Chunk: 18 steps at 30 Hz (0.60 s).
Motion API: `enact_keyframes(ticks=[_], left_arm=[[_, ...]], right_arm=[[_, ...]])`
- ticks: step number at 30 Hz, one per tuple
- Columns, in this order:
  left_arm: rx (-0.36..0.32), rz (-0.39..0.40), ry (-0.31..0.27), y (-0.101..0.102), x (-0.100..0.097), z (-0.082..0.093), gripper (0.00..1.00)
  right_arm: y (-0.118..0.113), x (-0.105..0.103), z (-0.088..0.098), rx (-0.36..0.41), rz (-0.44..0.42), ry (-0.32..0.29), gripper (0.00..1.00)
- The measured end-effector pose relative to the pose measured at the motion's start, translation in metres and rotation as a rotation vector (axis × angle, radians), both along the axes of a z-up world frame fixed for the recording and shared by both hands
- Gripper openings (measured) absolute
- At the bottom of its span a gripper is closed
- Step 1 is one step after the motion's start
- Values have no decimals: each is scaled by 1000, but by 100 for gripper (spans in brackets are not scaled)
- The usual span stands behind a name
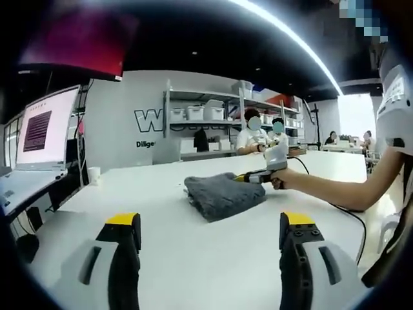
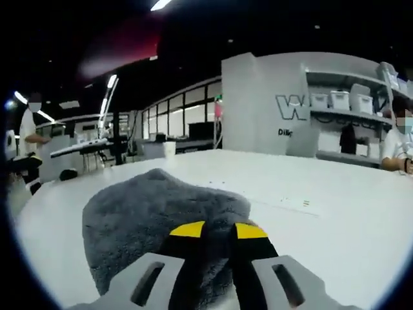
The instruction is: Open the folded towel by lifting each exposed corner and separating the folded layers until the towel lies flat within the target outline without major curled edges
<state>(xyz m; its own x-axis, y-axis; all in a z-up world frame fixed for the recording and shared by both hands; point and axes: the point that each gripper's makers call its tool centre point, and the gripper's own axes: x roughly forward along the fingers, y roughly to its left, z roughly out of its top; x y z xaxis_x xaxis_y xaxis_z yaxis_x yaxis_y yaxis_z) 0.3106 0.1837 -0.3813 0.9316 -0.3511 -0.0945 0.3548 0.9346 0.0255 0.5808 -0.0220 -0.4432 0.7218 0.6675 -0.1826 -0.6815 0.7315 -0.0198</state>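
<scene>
A folded grey towel [image 1: 222,194] lies in the middle of the white table [image 1: 174,258]. My left gripper [image 1: 210,223] hovers short of it, jaws wide open with nothing between them. From the right, a hand brings my right gripper [image 1: 248,176] to the towel's right edge. In the right gripper view the towel [image 2: 142,219] bulges close in front, and the right gripper [image 2: 219,231] has its yellow-tipped jaws drawn together on a fold of the cloth at the near edge.
An open laptop [image 1: 45,129] stands at the table's left edge, with a paper cup [image 1: 94,174] behind it. Shelves with white bins [image 1: 200,113] and seated people line the far wall. A cable [image 1: 342,210] trails from the right gripper. Faint marks [image 2: 303,204] cross the table.
</scene>
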Motion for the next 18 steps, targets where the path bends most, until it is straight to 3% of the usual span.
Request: enact_keyframes(ticks=[3,7,12,18], left_arm=[[2,2,3,2,-1,-1,87],[-4,12,1,5,-2,0,86],[-8,18,3,8,-3,-1,85],[-16,6,-9,4,-5,1,85]], right_arm=[[6,-6,4,-32,6,-28,3],[4,-8,11,-13,16,-45,2],[7,-11,41,26,53,-104,0],[17,-18,56,25,95,-142,0]])
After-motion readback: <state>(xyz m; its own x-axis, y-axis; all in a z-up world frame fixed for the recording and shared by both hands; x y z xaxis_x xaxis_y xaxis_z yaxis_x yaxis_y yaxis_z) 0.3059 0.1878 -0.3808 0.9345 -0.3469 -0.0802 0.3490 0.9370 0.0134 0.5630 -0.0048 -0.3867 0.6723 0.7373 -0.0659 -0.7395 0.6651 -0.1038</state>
